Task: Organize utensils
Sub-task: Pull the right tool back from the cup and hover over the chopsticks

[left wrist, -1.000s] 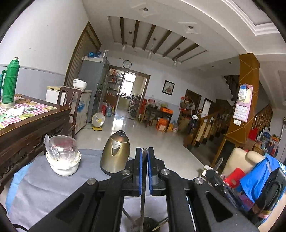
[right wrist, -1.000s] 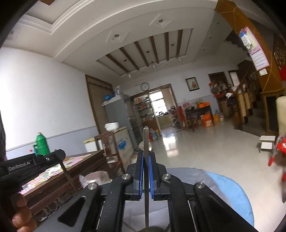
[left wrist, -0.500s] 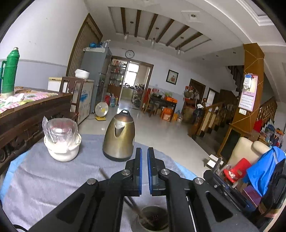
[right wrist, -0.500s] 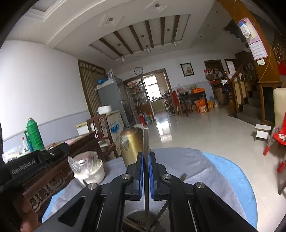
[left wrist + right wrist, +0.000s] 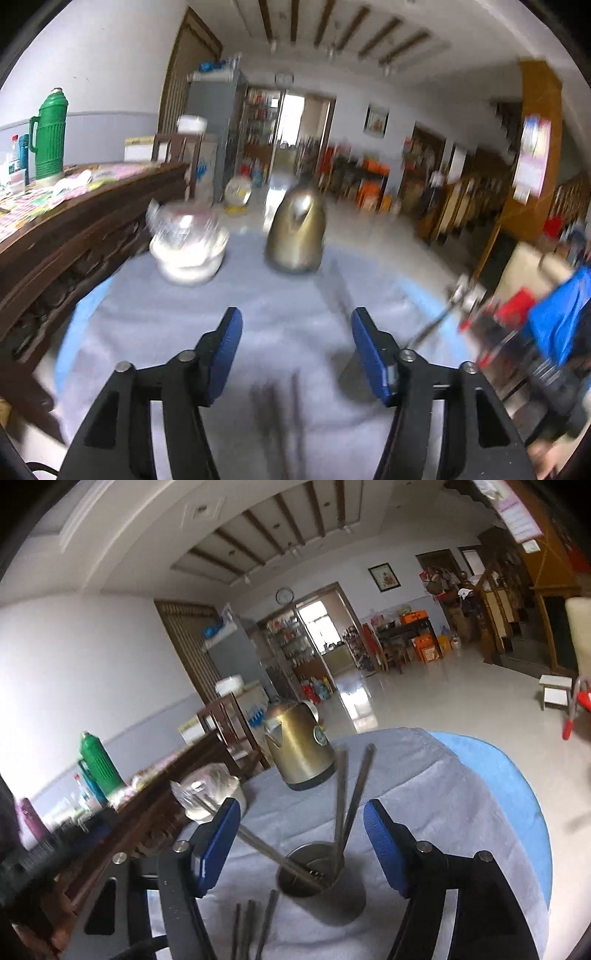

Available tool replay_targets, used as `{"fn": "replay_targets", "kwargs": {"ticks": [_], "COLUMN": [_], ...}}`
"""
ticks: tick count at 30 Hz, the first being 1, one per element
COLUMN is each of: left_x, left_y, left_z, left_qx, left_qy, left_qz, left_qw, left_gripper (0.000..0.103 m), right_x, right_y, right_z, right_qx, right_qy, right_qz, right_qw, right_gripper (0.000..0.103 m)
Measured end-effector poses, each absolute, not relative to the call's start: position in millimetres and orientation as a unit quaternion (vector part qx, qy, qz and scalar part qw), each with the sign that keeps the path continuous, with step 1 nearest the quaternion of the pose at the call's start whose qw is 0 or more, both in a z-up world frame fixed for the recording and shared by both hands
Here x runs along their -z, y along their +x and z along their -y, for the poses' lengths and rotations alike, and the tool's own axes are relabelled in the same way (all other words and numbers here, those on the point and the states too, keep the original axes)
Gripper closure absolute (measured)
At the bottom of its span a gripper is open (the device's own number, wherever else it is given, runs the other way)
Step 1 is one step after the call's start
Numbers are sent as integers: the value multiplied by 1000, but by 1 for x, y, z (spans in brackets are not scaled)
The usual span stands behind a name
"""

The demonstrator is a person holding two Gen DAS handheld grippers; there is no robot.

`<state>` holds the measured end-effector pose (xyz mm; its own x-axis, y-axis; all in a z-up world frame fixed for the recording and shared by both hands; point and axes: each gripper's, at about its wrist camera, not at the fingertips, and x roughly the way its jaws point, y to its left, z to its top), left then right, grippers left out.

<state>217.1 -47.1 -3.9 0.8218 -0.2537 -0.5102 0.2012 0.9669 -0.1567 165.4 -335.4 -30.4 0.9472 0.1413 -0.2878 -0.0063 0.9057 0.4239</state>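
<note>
A metal utensil cup [image 5: 320, 882] stands on the grey cloth [image 5: 436, 812], with several steel chopsticks [image 5: 349, 801] leaning out of it. My right gripper [image 5: 301, 840] is open and empty, just above and behind the cup. More chopsticks [image 5: 255, 923] lie loose on the cloth in front of the cup. My left gripper [image 5: 295, 350] is open and empty over the cloth [image 5: 184, 317]. The left wrist view is blurred; loose chopsticks [image 5: 280, 410] show faintly below its jaws.
A brass kettle [image 5: 299, 749] [image 5: 295, 236] and a white bowl with a plastic bag [image 5: 188, 247] [image 5: 210, 794] stand at the cloth's far side. A dark wooden table [image 5: 74, 221] with a green thermos [image 5: 48, 144] stands to the left. The blue table edge [image 5: 517, 794] is on the right.
Both grippers have opened. The chopstick each held is out of its jaws; chopsticks now stand in the cup. The left view has swung and blurred.
</note>
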Motion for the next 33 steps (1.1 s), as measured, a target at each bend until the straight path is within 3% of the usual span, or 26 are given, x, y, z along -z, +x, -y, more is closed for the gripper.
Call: {"fn": "replay_targets", "kwargs": {"ticks": [9,18,33], "left_x": [75,67,65], "left_y": [184,152,129], "left_z": [22,15,14], "left_qx": [77,19,-2], "left_qy": [-18,48,89], "left_qz": [-392,-366,-363], "left_qw": [916,929,928], "left_gripper": [38,35,31], "right_x": [70,94,83], "right_y": [116,114,95], "right_z": [307,269,250], "right_qx": [-81,-88,-84], "right_qy": [195,187,169], "right_qz": [-216,-266,-265], "right_qw": [953,942,945], "right_gripper": [33,32,32]}}
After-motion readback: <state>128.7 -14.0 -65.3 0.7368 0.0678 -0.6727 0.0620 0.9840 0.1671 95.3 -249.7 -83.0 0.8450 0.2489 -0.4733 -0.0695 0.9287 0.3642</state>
